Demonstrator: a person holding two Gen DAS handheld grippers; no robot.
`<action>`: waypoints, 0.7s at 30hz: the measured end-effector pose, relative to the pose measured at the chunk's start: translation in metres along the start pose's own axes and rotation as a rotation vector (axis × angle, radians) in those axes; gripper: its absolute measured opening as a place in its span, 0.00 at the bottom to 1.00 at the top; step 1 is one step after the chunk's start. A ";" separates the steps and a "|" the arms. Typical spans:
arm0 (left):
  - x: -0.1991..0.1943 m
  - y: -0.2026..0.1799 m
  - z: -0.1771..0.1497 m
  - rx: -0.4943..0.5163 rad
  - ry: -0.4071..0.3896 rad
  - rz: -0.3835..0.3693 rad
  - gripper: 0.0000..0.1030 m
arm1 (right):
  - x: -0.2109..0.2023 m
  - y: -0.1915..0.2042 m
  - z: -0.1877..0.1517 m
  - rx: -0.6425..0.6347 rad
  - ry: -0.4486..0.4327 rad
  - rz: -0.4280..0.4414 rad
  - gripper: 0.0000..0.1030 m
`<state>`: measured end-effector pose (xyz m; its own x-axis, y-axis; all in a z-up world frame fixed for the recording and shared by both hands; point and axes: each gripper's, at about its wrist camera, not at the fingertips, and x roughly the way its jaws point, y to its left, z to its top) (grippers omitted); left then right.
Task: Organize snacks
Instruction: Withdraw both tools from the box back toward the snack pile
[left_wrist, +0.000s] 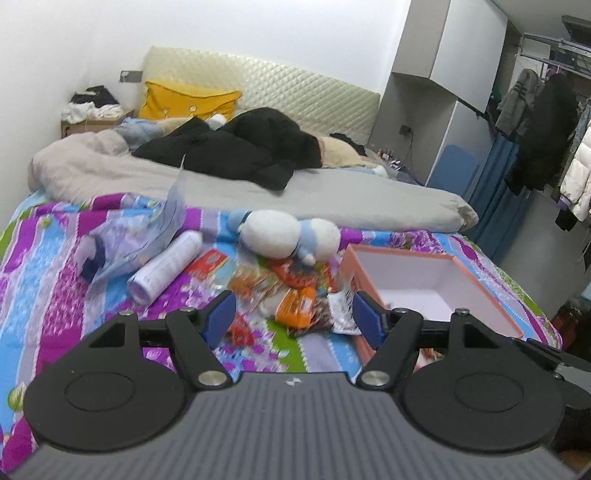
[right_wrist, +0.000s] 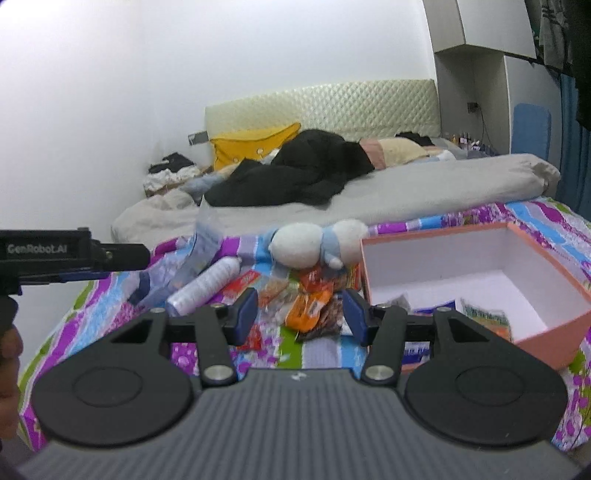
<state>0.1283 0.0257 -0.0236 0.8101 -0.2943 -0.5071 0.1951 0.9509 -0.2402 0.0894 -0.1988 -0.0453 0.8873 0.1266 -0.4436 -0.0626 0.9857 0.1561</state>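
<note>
A heap of snack packets (left_wrist: 295, 295) (right_wrist: 306, 299), mostly orange and red, lies on the patterned bedspread. To its right stands an open pink box (left_wrist: 424, 258) (right_wrist: 550, 339) with a white inside; the right wrist view shows a few packets (right_wrist: 484, 314) lying in it. My left gripper (left_wrist: 293, 319) hovers just short of the heap, open, nothing between its blue pads. My right gripper (right_wrist: 299, 315) is open too and empty, in front of the same heap. The left gripper's body (right_wrist: 74, 253) shows at the left edge of the right wrist view.
A white and blue plush toy (left_wrist: 288, 236) (right_wrist: 314, 245) lies behind the heap. A white bottle (left_wrist: 166, 267) (right_wrist: 205, 286) and a clear plastic bag (left_wrist: 147, 236) lie to the left. Grey duvet (left_wrist: 332, 195), black clothing (left_wrist: 240, 147) and a yellow pillow (left_wrist: 184, 99) fill the bed's far half.
</note>
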 end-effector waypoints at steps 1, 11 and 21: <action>-0.002 0.003 -0.005 -0.002 0.003 0.005 0.72 | -0.001 0.002 -0.004 0.000 0.003 -0.002 0.52; -0.009 0.032 -0.048 -0.025 0.021 0.059 0.72 | -0.014 0.014 -0.051 -0.031 0.063 0.003 0.52; 0.013 0.058 -0.072 -0.073 0.085 0.086 0.72 | 0.002 0.024 -0.075 -0.089 0.125 -0.012 0.52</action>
<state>0.1103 0.0699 -0.1038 0.7720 -0.2216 -0.5958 0.0835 0.9645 -0.2505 0.0553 -0.1669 -0.1082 0.8247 0.1225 -0.5521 -0.0981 0.9924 0.0737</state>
